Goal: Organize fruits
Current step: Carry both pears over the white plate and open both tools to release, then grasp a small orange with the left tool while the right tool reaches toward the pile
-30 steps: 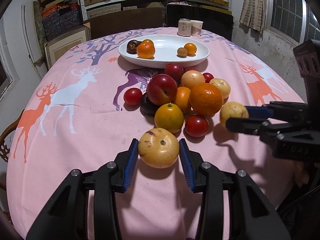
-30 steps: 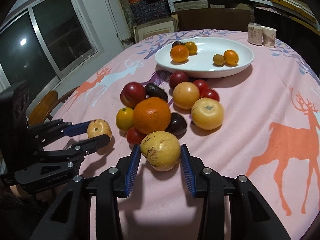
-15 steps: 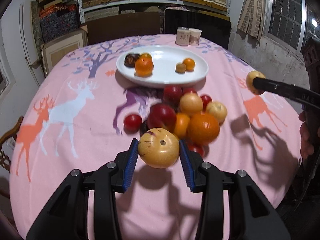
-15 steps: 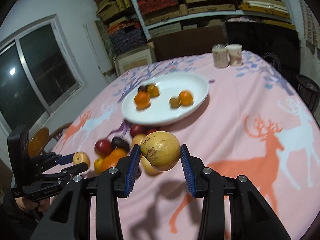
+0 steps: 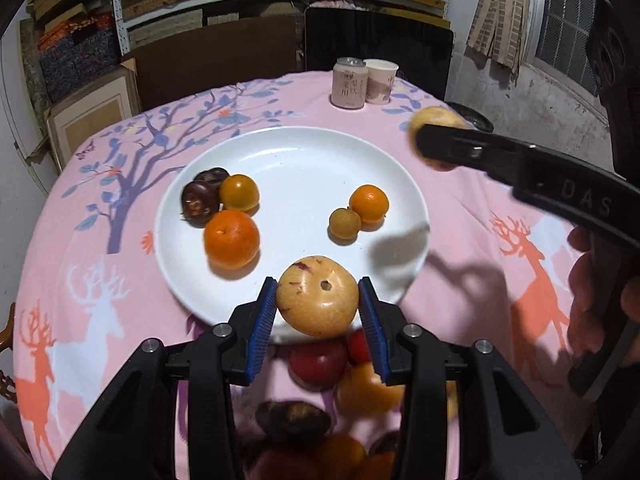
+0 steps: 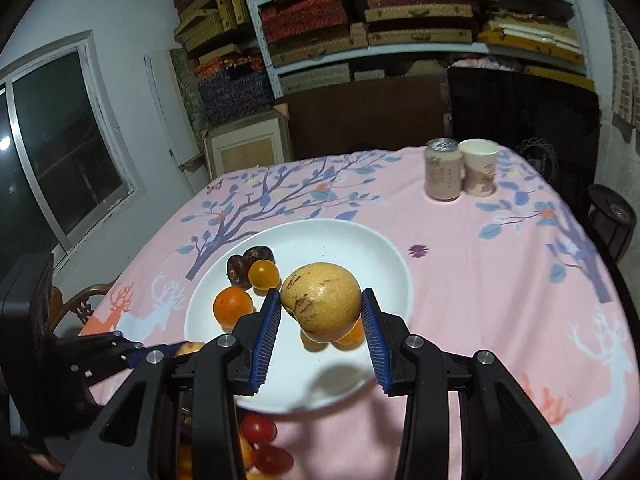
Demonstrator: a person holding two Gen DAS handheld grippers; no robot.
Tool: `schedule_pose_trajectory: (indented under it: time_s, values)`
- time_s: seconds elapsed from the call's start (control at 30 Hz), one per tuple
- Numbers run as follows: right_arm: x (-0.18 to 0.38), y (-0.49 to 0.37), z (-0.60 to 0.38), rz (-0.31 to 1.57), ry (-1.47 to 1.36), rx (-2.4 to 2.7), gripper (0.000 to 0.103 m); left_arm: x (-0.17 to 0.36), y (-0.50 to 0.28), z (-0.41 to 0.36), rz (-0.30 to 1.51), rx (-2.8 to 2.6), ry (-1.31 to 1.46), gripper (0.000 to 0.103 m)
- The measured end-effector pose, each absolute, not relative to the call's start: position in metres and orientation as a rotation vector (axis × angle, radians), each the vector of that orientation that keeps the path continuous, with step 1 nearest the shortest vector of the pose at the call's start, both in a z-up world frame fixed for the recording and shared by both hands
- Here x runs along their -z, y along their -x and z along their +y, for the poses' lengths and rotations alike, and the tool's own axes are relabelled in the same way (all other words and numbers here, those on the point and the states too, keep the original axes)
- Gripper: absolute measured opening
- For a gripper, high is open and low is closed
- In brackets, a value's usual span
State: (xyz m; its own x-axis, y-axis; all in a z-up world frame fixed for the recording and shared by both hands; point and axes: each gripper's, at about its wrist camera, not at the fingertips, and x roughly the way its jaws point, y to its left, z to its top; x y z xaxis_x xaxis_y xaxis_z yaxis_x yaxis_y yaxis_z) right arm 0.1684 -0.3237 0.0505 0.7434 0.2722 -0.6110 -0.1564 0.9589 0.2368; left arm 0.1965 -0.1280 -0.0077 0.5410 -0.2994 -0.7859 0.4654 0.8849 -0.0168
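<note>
In the left wrist view the loose fruit pile (image 5: 340, 396) on the pink cloth (image 5: 100, 320) is mostly hidden behind the left gripper (image 5: 318, 320): only a red fruit, an orange one and a dark one show, blurred, between its arms. The near rim of the white plate (image 5: 296, 168) is covered by the same gripper. The right gripper (image 5: 436, 140) comes in from the right edge, seen side-on, so only one dark finger is clear; it crosses a yellow fruit, and much of that fruit is hidden behind it. The hand holding it is cut off at the frame edge.

In the right wrist view the left gripper (image 6: 176, 350) is a dark shape at the lower left with just a sliver of its fruit showing past the blue pad. Two small orange fruits on the plate are partly masked by the pear-like fruit (image 6: 320, 306).

The left gripper's blue pads pinch a round yellow fruit (image 5: 318, 296) on both sides; it sits out at the fingertips, stem hole facing the camera, over the plate's near edge. The right gripper (image 6: 320, 332) pinches the pear-like fruit, brown-streaked, between its pads, above the plate (image 6: 360, 252), with its shadow on the plate's front.

On the plate lie a large orange (image 5: 232, 238), a smaller orange fruit (image 5: 239, 193), two dark fruits (image 5: 200, 202), and a small pair (image 5: 358, 216) to the right. A can (image 5: 349, 84) and a cup (image 5: 381, 82) stand touching at the far edge.
</note>
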Motion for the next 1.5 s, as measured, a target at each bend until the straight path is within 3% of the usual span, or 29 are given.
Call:
schedule_pose_trajectory:
  time_s: [0.23, 0.27, 0.33, 0.37, 0.57, 0.7, 1.0, 1.07, 1.1, 1.13, 1.23, 1.47, 1.5]
  values:
    - [-0.021, -0.214, -0.297, 0.749, -0.142, -0.283, 0.047, 0.029, -0.236, -0.126, 0.961, 0.424, -0.158, 0.042]
    - [-0.021, -0.214, -0.295, 0.739, -0.14, -0.279, 0.049, 0.027, -0.237, -0.122, 0.957, 0.422, -0.143, 0.047]
    - [-0.024, -0.21, -0.295, 0.727, -0.158, -0.29, 0.05, 0.018, -0.232, -0.115, 0.912, 0.41, -0.135, 0.068]
    - [-0.026, -0.206, -0.296, 0.721, -0.164, -0.292, 0.05, 0.013, -0.228, -0.113, 0.89, 0.405, -0.142, 0.07]
    - [-0.039, -0.163, -0.315, 0.715, -0.213, -0.271, 0.052, -0.01, -0.186, -0.09, 0.829, 0.428, -0.14, 0.07]
    - [-0.038, -0.114, -0.329, 0.712, -0.254, -0.271, 0.057, -0.013, -0.138, -0.069, 0.798, 0.457, -0.174, 0.077]
    - [0.011, -0.036, -0.336, 0.762, -0.332, -0.27, 0.059, 0.024, -0.066, -0.034, 0.842, 0.467, -0.249, 0.077]
    - [0.019, -0.032, -0.334, 0.789, -0.339, -0.273, 0.059, 0.038, -0.06, -0.038, 0.853, 0.448, -0.297, 0.068]
    - [0.02, -0.032, -0.334, 0.796, -0.349, -0.279, 0.059, 0.044, -0.059, -0.041, 0.86, 0.441, -0.322, 0.056]
    - [0.019, -0.03, -0.334, 0.793, -0.351, -0.283, 0.059, 0.047, -0.058, -0.043, 0.859, 0.456, -0.32, 0.053]
    - [0.016, -0.025, -0.327, 0.776, -0.321, -0.283, 0.059, 0.052, -0.059, -0.052, 0.858, 0.478, -0.317, 0.045]
    - [0.02, -0.02, -0.325, 0.794, -0.297, -0.291, 0.059, 0.06, -0.07, -0.057, 0.881, 0.477, -0.277, 0.042]
    - [0.022, -0.022, -0.324, 0.806, -0.298, -0.293, 0.059, 0.06, -0.069, -0.057, 0.886, 0.493, -0.265, 0.035]
